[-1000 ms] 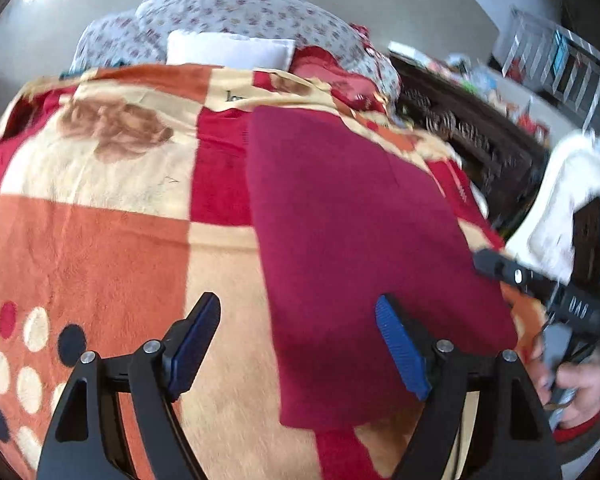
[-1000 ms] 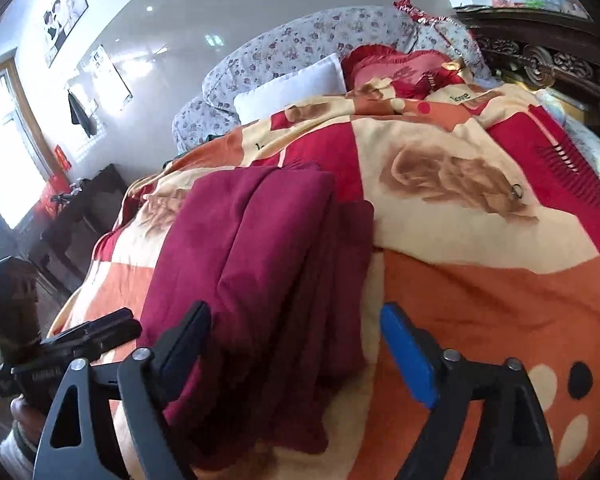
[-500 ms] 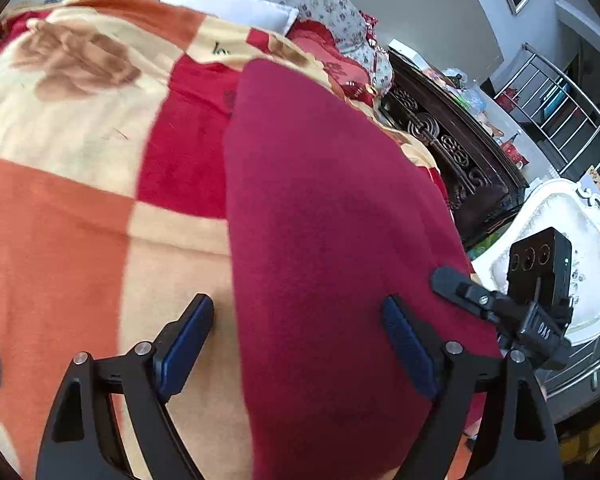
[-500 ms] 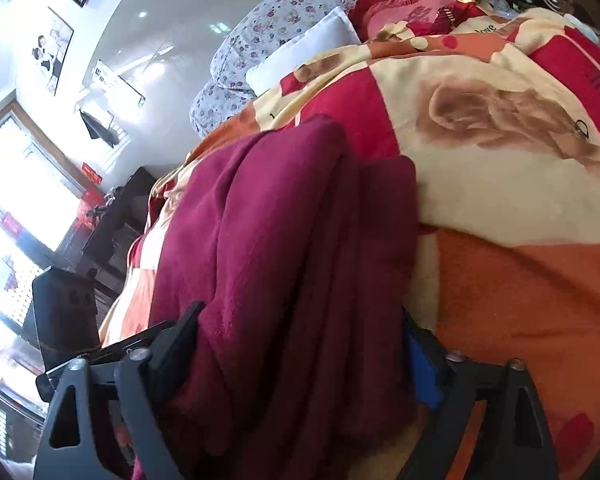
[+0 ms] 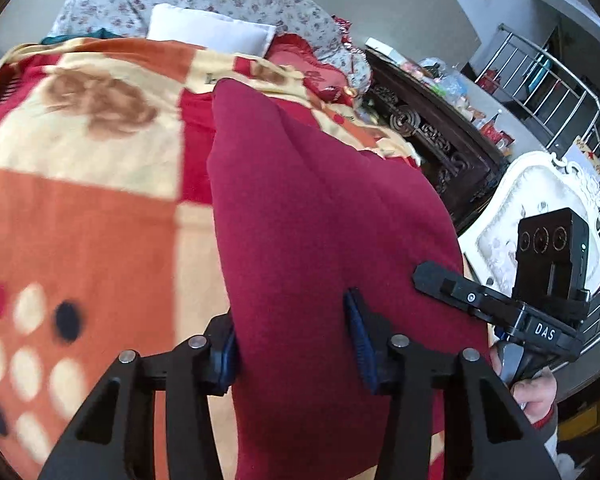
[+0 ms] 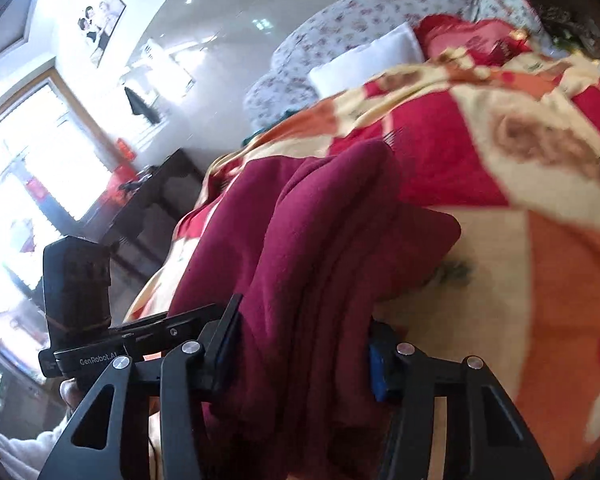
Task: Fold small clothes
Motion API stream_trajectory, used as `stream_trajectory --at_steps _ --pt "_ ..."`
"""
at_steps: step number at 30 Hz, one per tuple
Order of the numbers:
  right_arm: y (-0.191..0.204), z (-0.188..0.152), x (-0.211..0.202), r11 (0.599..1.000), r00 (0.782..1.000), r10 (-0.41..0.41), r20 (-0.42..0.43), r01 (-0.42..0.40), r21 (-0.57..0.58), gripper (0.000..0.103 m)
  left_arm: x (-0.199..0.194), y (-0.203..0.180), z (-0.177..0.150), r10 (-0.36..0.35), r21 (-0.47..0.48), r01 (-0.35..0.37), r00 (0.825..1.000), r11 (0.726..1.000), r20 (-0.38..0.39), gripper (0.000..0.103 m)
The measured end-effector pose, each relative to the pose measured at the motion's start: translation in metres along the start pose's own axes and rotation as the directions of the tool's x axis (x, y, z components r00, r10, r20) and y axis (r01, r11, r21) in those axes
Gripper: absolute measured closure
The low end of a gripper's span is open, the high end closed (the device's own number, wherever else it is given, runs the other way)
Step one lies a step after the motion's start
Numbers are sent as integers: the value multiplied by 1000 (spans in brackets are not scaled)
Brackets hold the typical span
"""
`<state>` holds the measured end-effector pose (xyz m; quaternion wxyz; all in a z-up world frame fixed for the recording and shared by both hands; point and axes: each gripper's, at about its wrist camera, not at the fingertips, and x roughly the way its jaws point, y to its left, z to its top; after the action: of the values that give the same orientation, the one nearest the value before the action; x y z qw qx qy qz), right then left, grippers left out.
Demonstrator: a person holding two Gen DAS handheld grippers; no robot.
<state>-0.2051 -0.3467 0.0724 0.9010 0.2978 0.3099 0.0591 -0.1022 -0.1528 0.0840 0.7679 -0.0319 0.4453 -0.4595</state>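
Stacked garment [image 6: 320, 248] folds, right view only

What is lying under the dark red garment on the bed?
The dark red garment lies on a patterned blanket of orange, cream and red squares. The blanket shows all around it; whatever is directly beneath its folds is covered and cannot be seen.

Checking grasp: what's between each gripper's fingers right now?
Maroon garment fills both gaps. Left gripper pinches one near edge, shown in the left wrist view; right gripper clamps its bunched folds, shown in the right wrist view.
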Motion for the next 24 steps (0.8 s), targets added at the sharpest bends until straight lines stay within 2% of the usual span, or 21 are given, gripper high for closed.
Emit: stream_trajectory --at_steps 3,5,6,7,10,12,14,17,18,20,21,23,24 --pt "10 -22 23 1000 998 9 -57 -8 18 40 -19 14 -22 67 -7 -67 997 998 -28 57" --pt "8 -35 39 997 989 -56 -140 62 36 38 -16 26 -39 123 -16 -125 990 992 -63 56" --pt "7 -38 38 995 985 -92 -148 97 27 38 -12 31 -45 148 -16 -150 986 989 -81 53" --pt "10 -42 30 993 986 -115 -124 118 16 38 -9 37 -51 176 -19 -178 981 984 -86 45" --pt "22 -43 -2 992 991 -125 -39 125 6 37 -18 33 -58 239 1 -239 971 971 -21 37" --pt "41 -40 -14 988 991 -133 -15 132 -79 38 -24 26 -54 284 24 -284 959 959 -3 37" --pt "69 -42 -19 967 989 -151 -6 146 -206 48 -27 26 -52 294 20 -294 956 956 12 35" --pt "104 -52 -13 935 992 -123 1 116 -336 55 -24 26 -53 313 15 -313 950 950 5 33" --pt "111 -58 -6 914 987 -162 -15 144 -380 58 -19 26 -53 310 13 -310 951 951 -6 33" --pt "112 -73 12 856 956 -291 -41 242 -457 66 -14 26 -58 313 1 -313 950 950 -12 33" --pt "106 -79 17 830 935 -354 -40 294 -475 67 -15 27 -60 315 -6 -315 949 949 -4 32" --pt "88 -90 22 762 876 -482 -5 416 -496 66 -17 26 -62 313 -17 -313 950 950 8 30" --pt "77 -94 23 789 883 -468 -25 404 -463 66 -18 25 -63 319 -19 -319 947 948 20 28"
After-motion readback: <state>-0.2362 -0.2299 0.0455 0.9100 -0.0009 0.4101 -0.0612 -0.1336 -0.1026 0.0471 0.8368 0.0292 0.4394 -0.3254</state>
